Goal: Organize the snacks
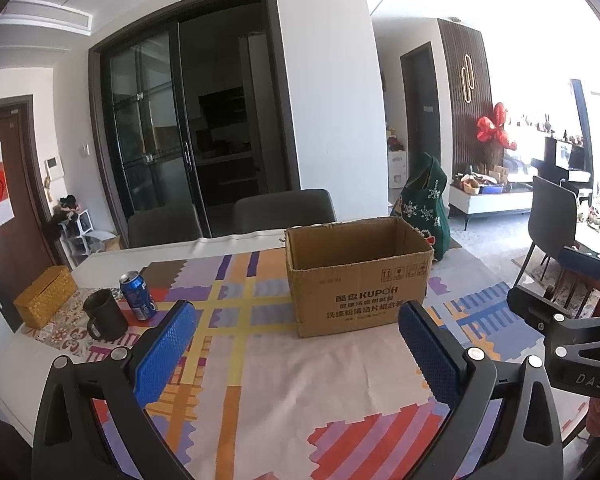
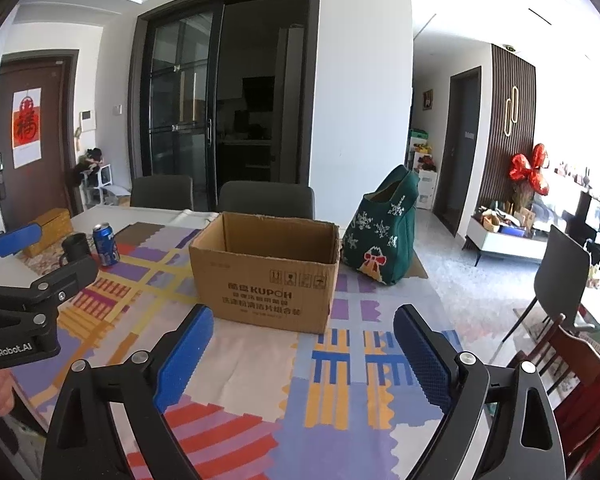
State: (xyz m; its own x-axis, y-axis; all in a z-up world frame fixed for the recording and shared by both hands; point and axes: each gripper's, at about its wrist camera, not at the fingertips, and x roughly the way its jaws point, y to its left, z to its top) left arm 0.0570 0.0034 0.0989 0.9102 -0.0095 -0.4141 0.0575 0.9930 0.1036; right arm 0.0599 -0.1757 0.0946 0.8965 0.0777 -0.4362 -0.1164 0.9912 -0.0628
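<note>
An open brown cardboard box [image 1: 356, 276] [image 2: 266, 270] stands on the patterned tablecloth; its inside looks bare as far as I see. A blue drink can [image 1: 138, 295] [image 2: 106, 245] stands upright to the left of it. A green festive bag [image 1: 424, 204] [image 2: 384, 224] sits at the table's far right corner. My left gripper [image 1: 296, 316] hovers short of the box, jaws wide, nothing between the blue pads. My right gripper [image 2: 302, 322] is likewise open with nothing between its pads, just short of the box.
A black mug [image 1: 105, 314] [image 2: 76, 247] and a yellow woven box [image 1: 46, 296] [image 2: 50, 226] stand at the left. Two dark chairs [image 2: 266, 199] back the far table edge. Another chair [image 2: 560, 276] stands at right. The table's right edge drops to the floor.
</note>
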